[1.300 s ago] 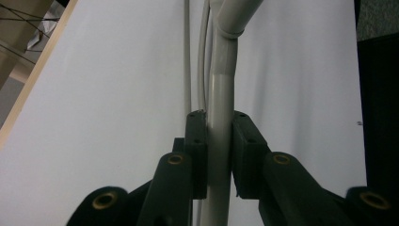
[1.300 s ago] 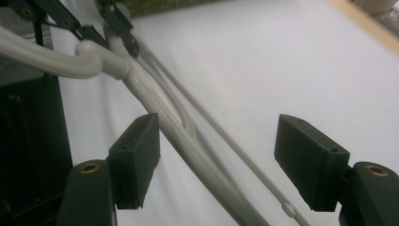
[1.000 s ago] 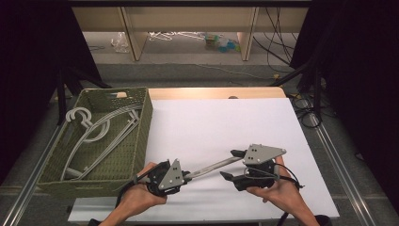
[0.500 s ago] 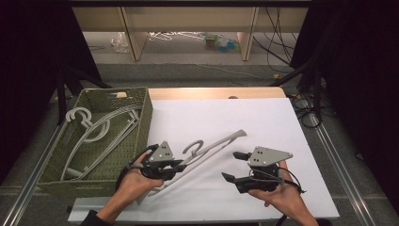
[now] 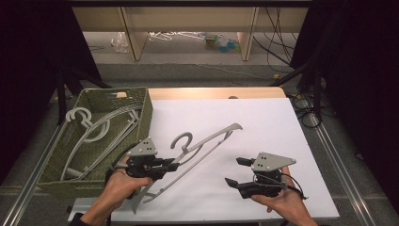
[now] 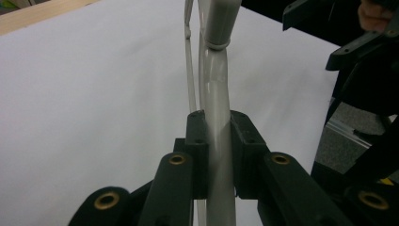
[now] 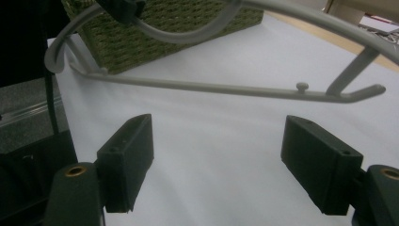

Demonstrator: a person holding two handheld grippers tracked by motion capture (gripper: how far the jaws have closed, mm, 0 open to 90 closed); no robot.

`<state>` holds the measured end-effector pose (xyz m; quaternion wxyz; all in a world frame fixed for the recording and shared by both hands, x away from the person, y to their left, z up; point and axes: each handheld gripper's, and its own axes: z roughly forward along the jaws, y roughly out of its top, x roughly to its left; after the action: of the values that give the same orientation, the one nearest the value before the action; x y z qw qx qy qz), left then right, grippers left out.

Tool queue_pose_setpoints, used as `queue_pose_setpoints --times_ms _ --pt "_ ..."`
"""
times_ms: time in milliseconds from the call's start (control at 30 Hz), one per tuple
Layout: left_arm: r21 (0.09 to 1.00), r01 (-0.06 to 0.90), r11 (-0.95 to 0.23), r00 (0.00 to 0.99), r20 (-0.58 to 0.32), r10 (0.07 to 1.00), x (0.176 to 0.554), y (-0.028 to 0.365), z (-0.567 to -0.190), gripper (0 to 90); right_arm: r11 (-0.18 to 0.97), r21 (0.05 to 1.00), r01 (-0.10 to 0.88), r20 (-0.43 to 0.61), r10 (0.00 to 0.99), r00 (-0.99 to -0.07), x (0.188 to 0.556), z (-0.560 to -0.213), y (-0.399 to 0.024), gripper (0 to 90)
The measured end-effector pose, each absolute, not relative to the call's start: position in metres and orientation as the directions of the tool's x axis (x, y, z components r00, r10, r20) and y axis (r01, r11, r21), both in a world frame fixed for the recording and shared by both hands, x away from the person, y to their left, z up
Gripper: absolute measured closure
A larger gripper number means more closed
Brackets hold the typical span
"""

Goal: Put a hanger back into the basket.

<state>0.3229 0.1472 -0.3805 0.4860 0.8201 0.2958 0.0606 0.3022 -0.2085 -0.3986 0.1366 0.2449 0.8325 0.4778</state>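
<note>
Above the white counter (image 5: 263,122), a grey plastic hanger (image 5: 207,143) is held by the left gripper (image 5: 171,165), pinched on its arm. Its long axis runs diagonally, from the low end near the person's left hand (image 5: 120,181) up toward the far right. A green woven basket (image 5: 146,110) of hangers sits just left of it, nearest that hand. The right gripper (image 5: 237,172) waits apart, spread and empty. The left gripper view shows the pads (image 6: 200,141) clamping the arm; the right gripper view shows the hanger's bottom bar (image 7: 211,87) clear of the counter.

Black two-jaw grippers (image 5: 171,165) with grey three-cornered plates, brass screws
</note>
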Motion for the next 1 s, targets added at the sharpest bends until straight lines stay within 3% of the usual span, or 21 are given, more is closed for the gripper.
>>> queue_pose_setpoints --times_ms 400,1000 --pt "0.846 0.444 -0.295 0.798 -0.224 0.559 0.308 0.176 -0.338 79.0 0.406 0.870 0.282 0.021 0.539 -0.842 0.298 -0.404 -0.216 23.9" --pt "0.870 0.410 -0.275 0.726 -0.129 0.675 0.321 0.240 -0.274 79.0 0.388 0.871 0.302 0.039 0.558 -0.829 0.296 -0.408 -0.220 20.6"
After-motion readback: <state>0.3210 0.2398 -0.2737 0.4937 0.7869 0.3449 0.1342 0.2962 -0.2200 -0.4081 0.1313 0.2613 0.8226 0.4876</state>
